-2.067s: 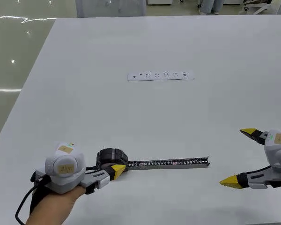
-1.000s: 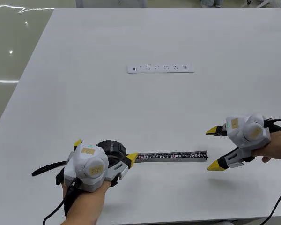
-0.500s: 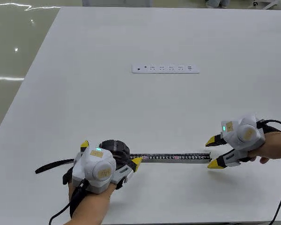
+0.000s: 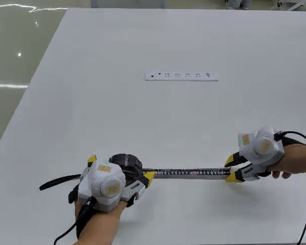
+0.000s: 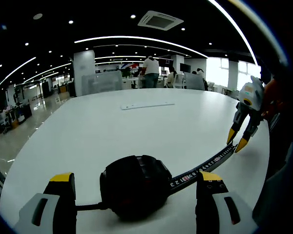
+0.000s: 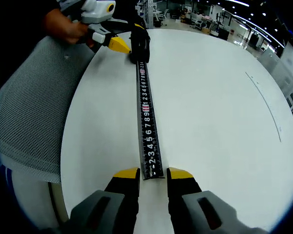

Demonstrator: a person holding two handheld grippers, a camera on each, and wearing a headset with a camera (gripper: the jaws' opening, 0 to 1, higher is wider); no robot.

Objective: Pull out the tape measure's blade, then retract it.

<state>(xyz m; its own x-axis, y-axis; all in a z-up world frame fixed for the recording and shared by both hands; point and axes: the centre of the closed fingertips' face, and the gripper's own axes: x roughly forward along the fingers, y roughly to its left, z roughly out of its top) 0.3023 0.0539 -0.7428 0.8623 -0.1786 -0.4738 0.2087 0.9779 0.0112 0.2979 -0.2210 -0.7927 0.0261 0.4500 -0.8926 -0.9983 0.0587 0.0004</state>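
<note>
Here, entered item by item.

Worktop (image 4: 143, 117): white, broad, with glossy floor (image 4: 13, 61) beyond its left edge.

Tape measure (image 4: 125, 160): black round case, resting on the worktop near the front edge, left of centre. In the left gripper view the case (image 5: 134, 185) sits low in the middle, between that gripper's two fingers.

Blade (image 4: 188, 172): pulled out, lying flat on the worktop and running from the case toward the right. The numbered face is up, and the figures read along its length in the right gripper view (image 6: 147, 117).

Strap (image 4: 58, 181): black, trailing from the case side out to the left across the worktop.

Left gripper (image 4: 120, 167): held in a hand (image 4: 99, 224) at the front edge. Its yellow-tipped fingers are spread apart, one on each side of the case, with bare worktop showing between each finger and the case. A black cable (image 4: 84, 217) hangs from it.

Right gripper (image 4: 231, 170): held in a hand (image 4: 296, 161) at the blade's far end. Its fingers are drawn in to about the blade's width, one at each edge of the end hook (image 6: 152, 173). Whether they press on the blade cannot be told.

Power strip (image 4: 181, 76): white, flat, lying farther back on the worktop, well apart from the tape measure.

Background, left gripper view: people standing beyond the worktop's far end, under ceiling lights.
</note>
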